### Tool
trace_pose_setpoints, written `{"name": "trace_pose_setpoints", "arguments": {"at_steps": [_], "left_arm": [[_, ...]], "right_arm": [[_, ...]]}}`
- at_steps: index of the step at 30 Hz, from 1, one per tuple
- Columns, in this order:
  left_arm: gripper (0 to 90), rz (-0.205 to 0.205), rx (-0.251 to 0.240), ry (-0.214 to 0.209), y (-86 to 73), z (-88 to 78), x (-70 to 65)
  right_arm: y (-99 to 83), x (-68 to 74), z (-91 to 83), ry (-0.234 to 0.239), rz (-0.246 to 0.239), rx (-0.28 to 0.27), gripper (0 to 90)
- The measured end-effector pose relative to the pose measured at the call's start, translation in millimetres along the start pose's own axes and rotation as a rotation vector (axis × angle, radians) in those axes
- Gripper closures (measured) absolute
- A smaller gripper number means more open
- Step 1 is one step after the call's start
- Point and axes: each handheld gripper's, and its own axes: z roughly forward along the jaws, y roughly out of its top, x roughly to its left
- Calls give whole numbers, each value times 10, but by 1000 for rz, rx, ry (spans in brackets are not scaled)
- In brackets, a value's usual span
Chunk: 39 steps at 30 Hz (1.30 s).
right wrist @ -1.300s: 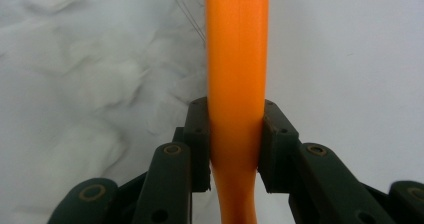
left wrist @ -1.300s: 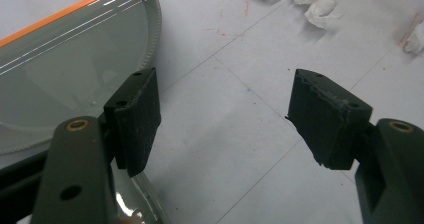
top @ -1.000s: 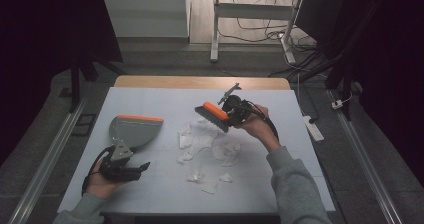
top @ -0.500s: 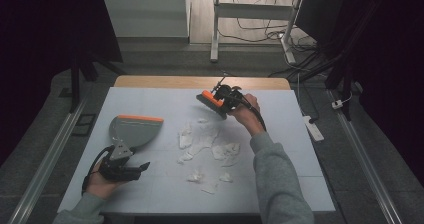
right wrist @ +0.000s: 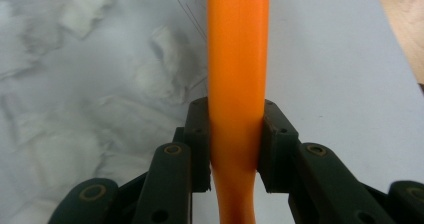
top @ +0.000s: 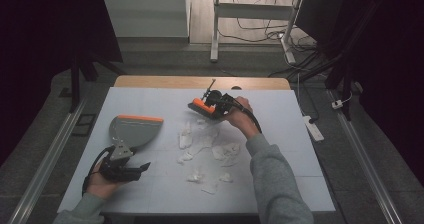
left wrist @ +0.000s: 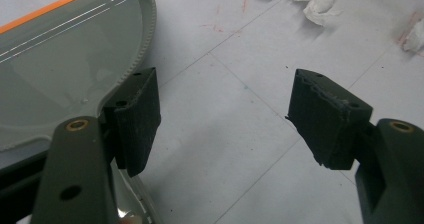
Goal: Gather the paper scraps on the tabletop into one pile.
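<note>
The right gripper (top: 209, 105), clamped on the orange brush (top: 201, 107), had dropped toward the paper scraps (top: 206, 143); its handle ran along the jaws. The left gripper (left wrist: 225, 116) stood spread and empty.

You hold an orange-backed brush (top: 202, 107) by its handle, tilted above the far middle of the table. Your grey dustpan (top: 131, 131) with an orange edge lies flat at the left.

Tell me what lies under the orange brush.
Bare white table and the nearest paper scraps; the right tool holds the orange brush above them. Its bristle side stays hidden.
</note>
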Motion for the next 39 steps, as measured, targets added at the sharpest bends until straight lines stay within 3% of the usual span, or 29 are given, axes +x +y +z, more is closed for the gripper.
{"name": "trace_pose_setpoints", "arguments": {"at_steps": [8, 11, 13, 15, 18, 26, 30, 36, 39], "left_arm": [[297, 1, 2, -5, -5, 0, -1], [297, 2, 2, -4, -3, 1, -5], [297, 2, 3, -4, -3, 3, -4], [297, -1, 3, -3, -1, 9, -3], [297, -1, 3, -2, -3, 6, -5], [297, -9, -8, 5, -8, -7, 4], [297, -11, -9, 7, -5, -3, 7], [297, -13, -12, 5, -13, -5, 17], [297, -14, -10, 6, -14, 0, 19]], "right_arm": [[-161, 273, -147, 64, -99, 2, 705], [-271, 331, -255, 102, -100, -23, 705], [-344, 350, -342, 105, -84, -61, 704], [-411, 329, -441, 76, -70, -113, 704], [-480, 281, -540, 62, -17, -163, 704], [-594, 228, -638, 70, 84, -266, 703], [-529, 285, -650, 103, 96, -305, 703], [-260, 463, -586, 160, 94, -346, 703], [-68, 567, -506, 193, 142, -363, 703]]}}
